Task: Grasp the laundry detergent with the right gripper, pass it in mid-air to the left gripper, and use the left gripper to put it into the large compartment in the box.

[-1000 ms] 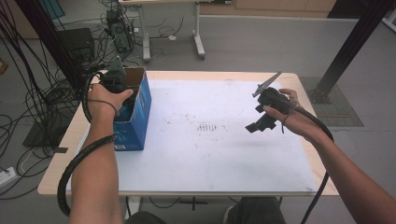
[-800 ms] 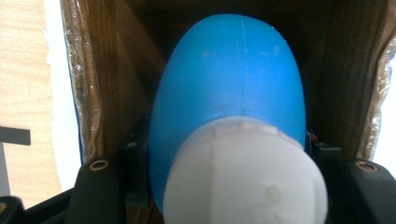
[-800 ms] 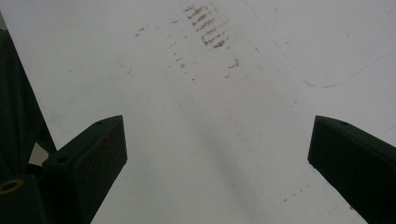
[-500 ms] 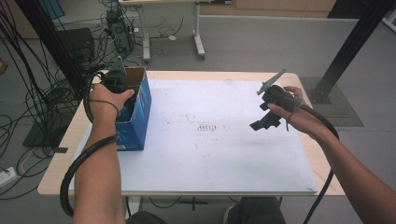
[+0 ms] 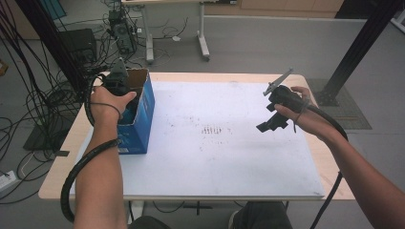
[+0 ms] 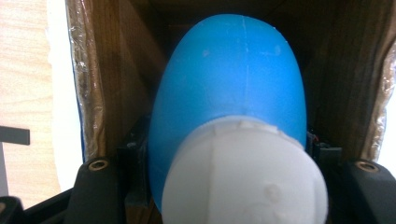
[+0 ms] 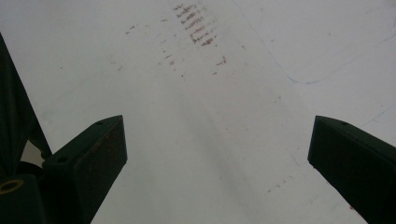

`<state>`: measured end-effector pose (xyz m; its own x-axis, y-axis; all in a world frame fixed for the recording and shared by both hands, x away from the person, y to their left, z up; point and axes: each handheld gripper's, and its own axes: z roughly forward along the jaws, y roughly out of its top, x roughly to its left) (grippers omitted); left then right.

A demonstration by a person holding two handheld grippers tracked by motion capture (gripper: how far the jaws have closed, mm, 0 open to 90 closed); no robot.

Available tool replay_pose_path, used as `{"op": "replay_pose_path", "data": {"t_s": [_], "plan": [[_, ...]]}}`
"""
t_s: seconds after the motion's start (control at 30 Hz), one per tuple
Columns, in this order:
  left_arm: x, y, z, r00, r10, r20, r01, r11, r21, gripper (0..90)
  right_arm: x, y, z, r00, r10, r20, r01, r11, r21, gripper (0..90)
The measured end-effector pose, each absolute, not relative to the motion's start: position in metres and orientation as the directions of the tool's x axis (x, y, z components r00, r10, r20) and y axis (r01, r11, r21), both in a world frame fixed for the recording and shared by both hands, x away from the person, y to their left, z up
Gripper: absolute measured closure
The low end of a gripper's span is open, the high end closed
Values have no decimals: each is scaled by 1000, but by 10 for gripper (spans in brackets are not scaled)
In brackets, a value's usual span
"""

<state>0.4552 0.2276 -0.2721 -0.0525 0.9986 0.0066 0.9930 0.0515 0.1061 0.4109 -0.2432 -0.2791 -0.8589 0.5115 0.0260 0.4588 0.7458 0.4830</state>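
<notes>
My left gripper (image 5: 118,82) reaches down into an open blue cardboard box (image 5: 141,121) at the table's left edge. In the left gripper view a smooth blue rounded thing (image 6: 229,79) with a white rounded end (image 6: 243,182) sits between the jaws, and the gripper is shut on it. The box's brown inner walls (image 6: 126,70) stand close on both sides. My right gripper (image 5: 271,123) hovers over the right part of the white mat (image 5: 215,157). It is tilted down toward the mat (image 7: 215,93) and open, with nothing between its jaws (image 7: 217,154).
The wooden table (image 5: 57,176) shows bare strips left and right of the mat. Dark scuff marks (image 5: 212,130) lie mid-mat. A black post (image 5: 358,47) stands beyond the far right corner, with cables and equipment (image 5: 119,28) on the floor behind.
My right gripper has drifted slightly to the right above the mat. The left hand has stayed in the box.
</notes>
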Motion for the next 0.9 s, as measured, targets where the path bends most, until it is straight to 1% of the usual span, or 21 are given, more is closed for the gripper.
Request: {"op": "replay_pose_path", "data": {"t_s": [0.3,0.9], "plan": [[455,227,-272,-52,999,10,993,50,110,362,412,-243,-273,-860,510,7,451,755,477,45],[453,228,-272,-51,999,8,992,50,114,362,412,-244,-269,-858,513,3,451,751,482,45]]}}
